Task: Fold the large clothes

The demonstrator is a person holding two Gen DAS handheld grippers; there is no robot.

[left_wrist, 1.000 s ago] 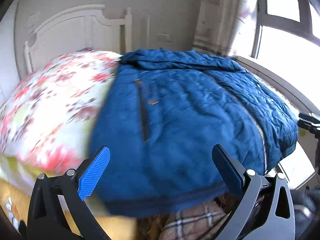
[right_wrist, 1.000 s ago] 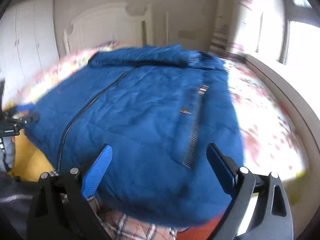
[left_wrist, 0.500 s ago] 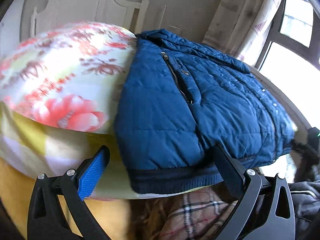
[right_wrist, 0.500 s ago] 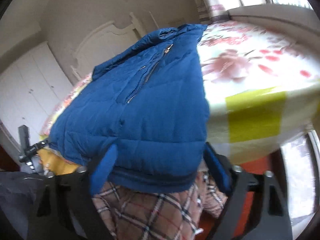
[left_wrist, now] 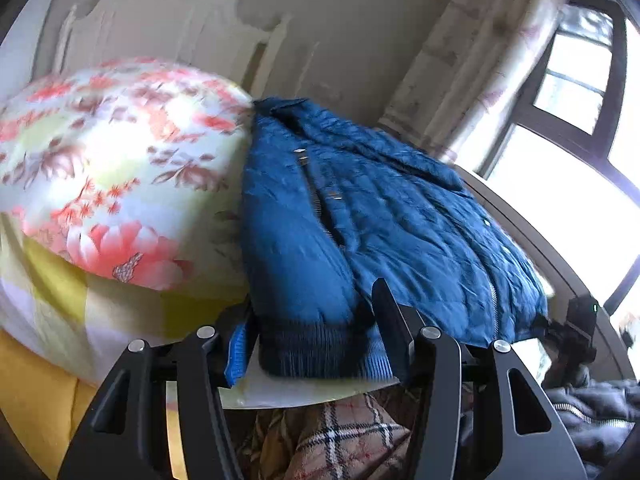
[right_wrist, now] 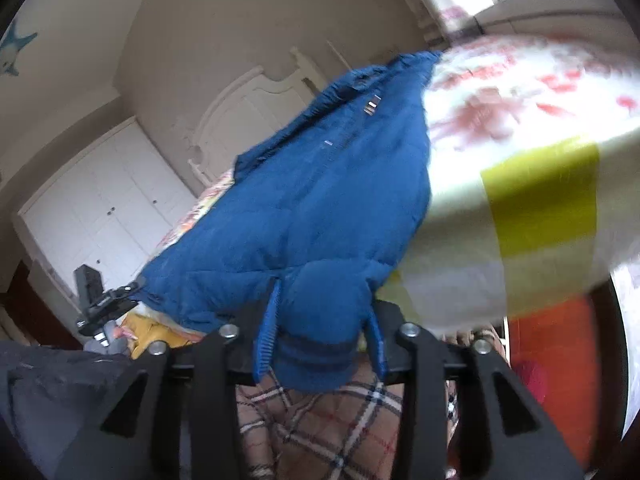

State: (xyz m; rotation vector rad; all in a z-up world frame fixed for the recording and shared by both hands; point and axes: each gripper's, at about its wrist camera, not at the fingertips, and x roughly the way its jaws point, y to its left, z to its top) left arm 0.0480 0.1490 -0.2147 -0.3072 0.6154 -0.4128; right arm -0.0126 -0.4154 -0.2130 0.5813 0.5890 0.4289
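Note:
A blue quilted jacket [left_wrist: 400,220] lies spread on a floral bedsheet [left_wrist: 112,160], its ribbed hem at the bed's near edge. My left gripper [left_wrist: 314,332] has one hem corner between its fingers. Its jaws are closing, the pads touch the bunched fabric on both sides. In the right wrist view the jacket [right_wrist: 320,184] hangs over the sheet's [right_wrist: 520,100] edge. My right gripper [right_wrist: 320,332] is closing too and pinches the other hem corner, which bulges between its blue pads.
A white headboard [left_wrist: 160,20] stands behind the bed and a window [left_wrist: 580,120] at the right. White wardrobe doors [right_wrist: 92,208] line the far wall. Plaid cloth [right_wrist: 320,420] and a dark grey garment [left_wrist: 592,408] lie below the bed's edge.
Both grippers dropped from above the jacket to its hem at the bed's edge. Their jaws narrowed from wide open to closing around the hem corners.

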